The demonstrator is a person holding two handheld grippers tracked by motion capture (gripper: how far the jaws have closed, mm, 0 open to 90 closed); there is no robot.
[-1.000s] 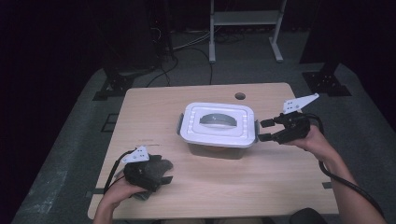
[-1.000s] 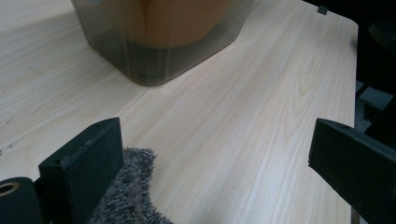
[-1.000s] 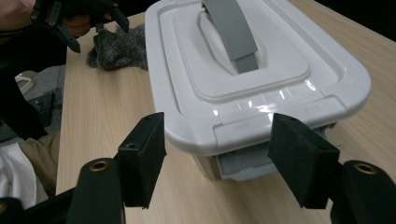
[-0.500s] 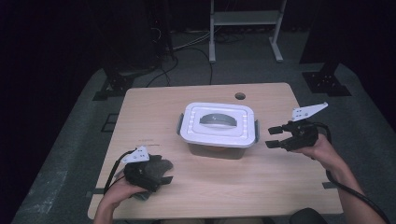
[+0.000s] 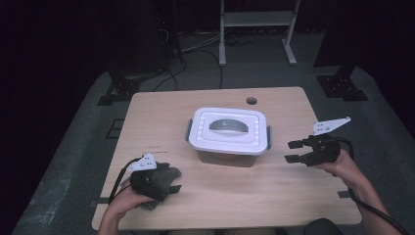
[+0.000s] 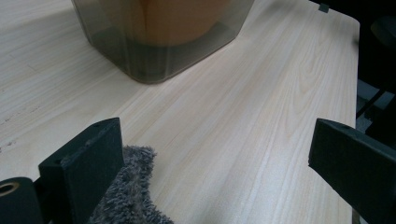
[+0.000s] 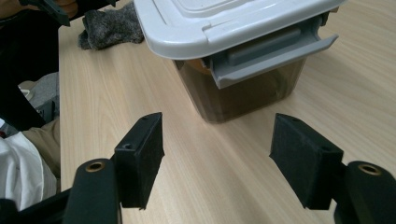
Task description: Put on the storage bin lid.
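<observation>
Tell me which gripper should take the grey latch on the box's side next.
Right, probably: the right gripper is open and faces the grey latch on the box. The left gripper rests over the grey cloth.

No readable text, label, brand, number or sign anywhere; none on the white lid of the storage box (image 5: 229, 128); none on the wooden table (image 5: 274, 186); only a faint, unreadable mark on the tabletop left of the box.
</observation>
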